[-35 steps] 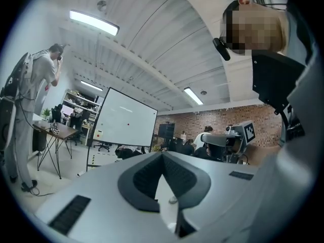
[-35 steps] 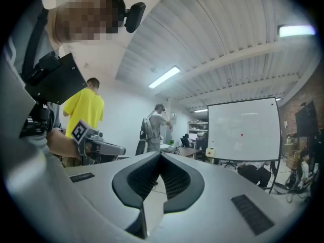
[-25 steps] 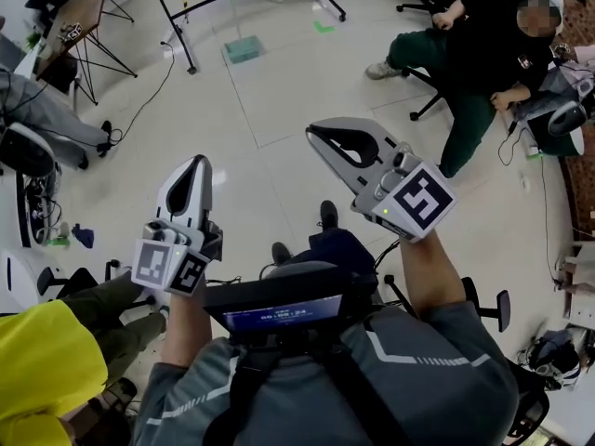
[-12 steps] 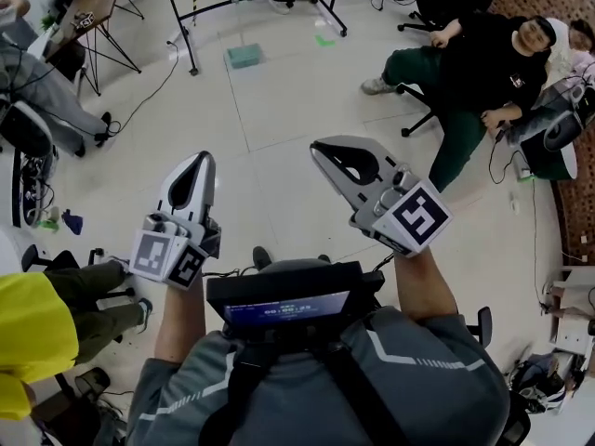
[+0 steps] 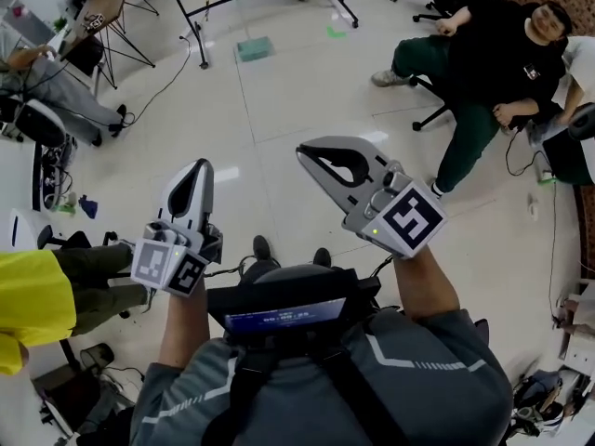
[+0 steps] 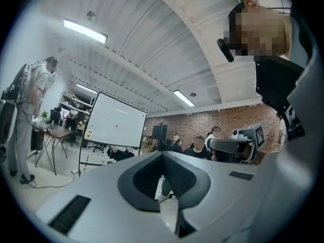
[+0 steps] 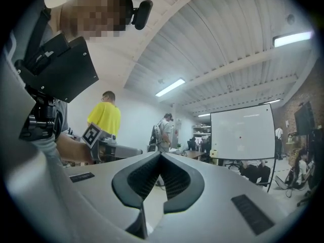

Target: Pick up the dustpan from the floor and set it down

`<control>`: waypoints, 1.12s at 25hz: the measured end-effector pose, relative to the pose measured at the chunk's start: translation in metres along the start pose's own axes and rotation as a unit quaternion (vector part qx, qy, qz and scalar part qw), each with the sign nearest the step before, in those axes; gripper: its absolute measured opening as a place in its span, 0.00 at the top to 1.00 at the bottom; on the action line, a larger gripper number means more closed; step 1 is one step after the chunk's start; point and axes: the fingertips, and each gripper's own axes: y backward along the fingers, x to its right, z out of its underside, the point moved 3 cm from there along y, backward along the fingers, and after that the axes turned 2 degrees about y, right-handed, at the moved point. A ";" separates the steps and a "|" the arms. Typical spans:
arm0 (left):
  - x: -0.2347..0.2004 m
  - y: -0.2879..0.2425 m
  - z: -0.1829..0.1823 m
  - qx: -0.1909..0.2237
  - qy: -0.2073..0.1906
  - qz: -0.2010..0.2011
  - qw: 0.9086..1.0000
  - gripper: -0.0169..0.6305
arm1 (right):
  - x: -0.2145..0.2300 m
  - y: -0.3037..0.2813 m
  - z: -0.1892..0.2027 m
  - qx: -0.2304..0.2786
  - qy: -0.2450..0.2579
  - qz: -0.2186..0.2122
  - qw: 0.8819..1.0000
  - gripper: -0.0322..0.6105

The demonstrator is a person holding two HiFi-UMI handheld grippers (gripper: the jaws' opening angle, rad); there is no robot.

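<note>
Both claws closed, nothing between the jaws.
- Left gripper [image 5: 194, 169]: matte light-grey plastic shell, dark pads meeting at the tip [image 6: 162, 154]. Empty, held level over the floor.
- Right gripper [image 5: 303, 150]: same grey shell, black-and-white marker cube at the back. Ribbed dark rubber pads are pressed together [image 7: 161, 155]. Empty.

Dustpan: not in either claw. The only candidate is 1 small flat pale-green rectangular thing [image 5: 254, 48], lying on the glossy cream tiled floor [image 5: 279, 110]. It is well ahead of both grippers, near the black metal stand legs [image 5: 198, 40]. It is too small to confirm as the dustpan, and no handle can be made out.

Stage: a thing lying flat on the floor with 2 empty closed claws fits either not yet lifted or already set back down. I can't settle which.

Handling, as a judgement:
- It is probably thin hard plastic, which would slide on slick tile.
- A grip wants the rim or handle edge deep in the ribbed pads, not at the tips.
- Keep both grippers level and clear of the seated person in black top and green trousers [image 5: 479, 72] and of the floor cables.
</note>
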 end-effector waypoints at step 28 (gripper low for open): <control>-0.097 0.106 -0.013 0.014 -0.006 0.040 0.999 0.94 | -0.090 -0.090 -0.001 0.013 -0.021 0.085 0.996 0.93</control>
